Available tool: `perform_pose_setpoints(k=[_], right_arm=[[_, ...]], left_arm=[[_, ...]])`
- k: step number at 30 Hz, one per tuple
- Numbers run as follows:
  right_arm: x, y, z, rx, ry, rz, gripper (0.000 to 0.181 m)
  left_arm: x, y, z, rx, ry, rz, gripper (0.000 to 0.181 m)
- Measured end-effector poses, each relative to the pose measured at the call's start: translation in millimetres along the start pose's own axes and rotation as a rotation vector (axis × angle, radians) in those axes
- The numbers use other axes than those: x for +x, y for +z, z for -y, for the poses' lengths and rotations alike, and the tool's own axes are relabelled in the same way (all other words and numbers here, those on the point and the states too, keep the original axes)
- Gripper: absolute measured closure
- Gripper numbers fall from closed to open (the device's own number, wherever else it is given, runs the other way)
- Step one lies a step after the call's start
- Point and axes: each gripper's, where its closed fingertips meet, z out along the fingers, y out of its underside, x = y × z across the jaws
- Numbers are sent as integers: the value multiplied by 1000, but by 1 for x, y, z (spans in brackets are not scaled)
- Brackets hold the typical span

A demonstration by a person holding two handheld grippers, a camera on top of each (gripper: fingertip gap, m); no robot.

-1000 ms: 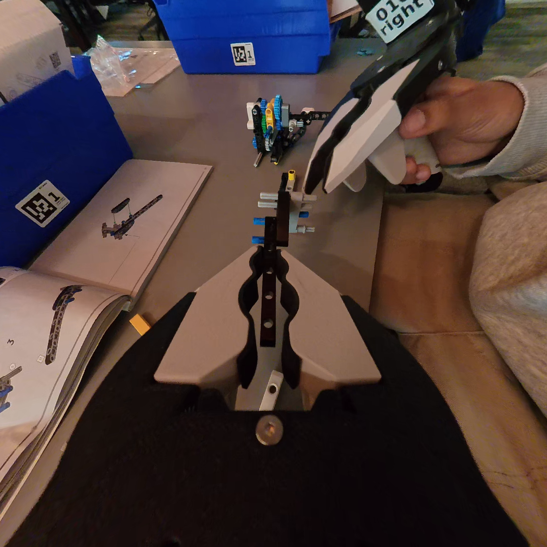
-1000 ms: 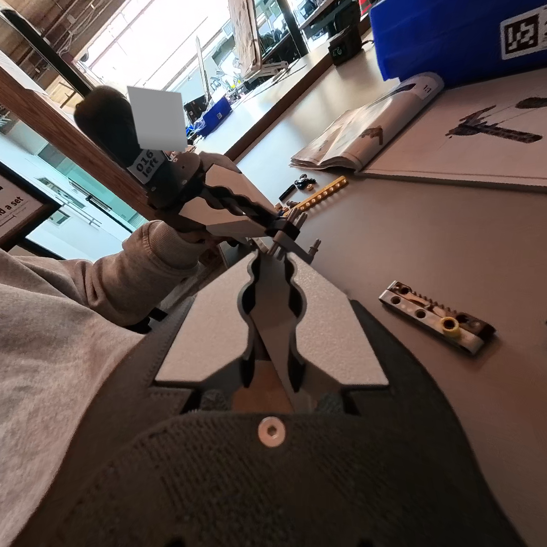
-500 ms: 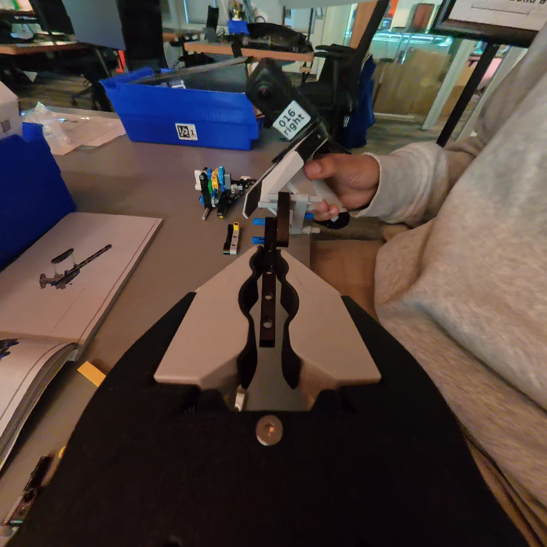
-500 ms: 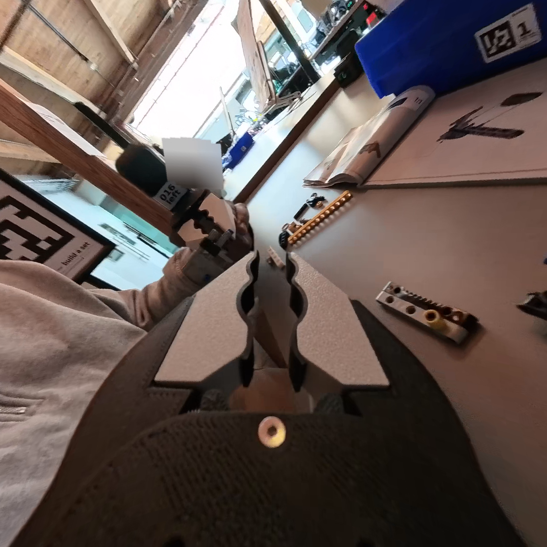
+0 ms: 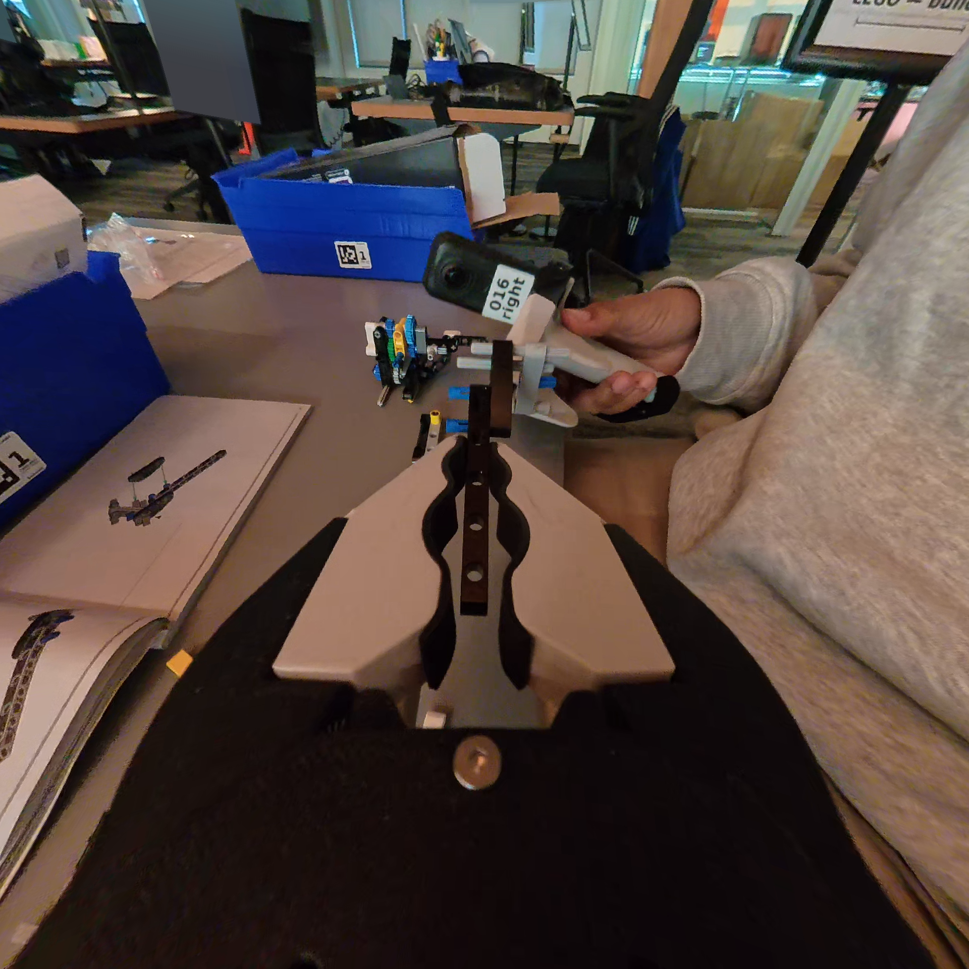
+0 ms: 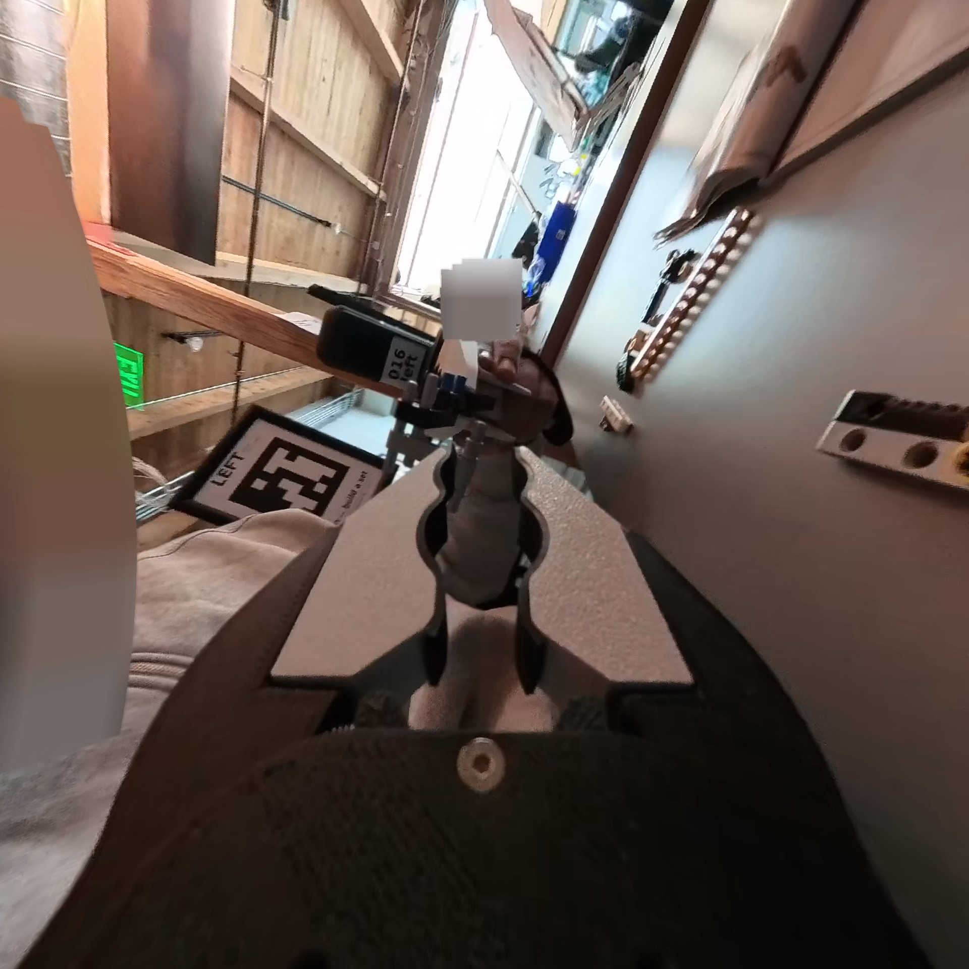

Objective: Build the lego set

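While the left gripper [image 5: 474, 461] clamps a black lego beam [image 5: 476, 529] lifted above the table [image 5: 293, 335], the right gripper [image 6: 485, 466], jaws slightly parted and empty, noses at the grey pins [image 5: 480, 362] on the beam's far end. A skewed push could twist the beam in its grip or pop pins loose beside the small colourful assembly [image 5: 401, 354].

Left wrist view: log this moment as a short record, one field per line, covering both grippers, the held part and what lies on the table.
left gripper: shut on black beam
black beam: studded with blue and grey pins at its far end, held above the table edge
right gripper: jaws slightly apart, tips around a grey pin on that assembly
table: colourful gear assembly, small black-and-white piece with yellow pin
left side: open instruction booklet, blue bin
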Motion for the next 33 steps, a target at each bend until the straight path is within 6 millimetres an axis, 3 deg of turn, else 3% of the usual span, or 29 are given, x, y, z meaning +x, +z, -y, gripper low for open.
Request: perform_pose_setpoints(k=[6, 33], right_arm=[[-8, 4, -5, -25, 100, 109, 167], [-4, 6, -5, -13, 125, 106, 174]], left_arm=[[2, 3, -2, -6, -3, -12, 176], [7, 1, 0, -1, 4, -36, 176]])
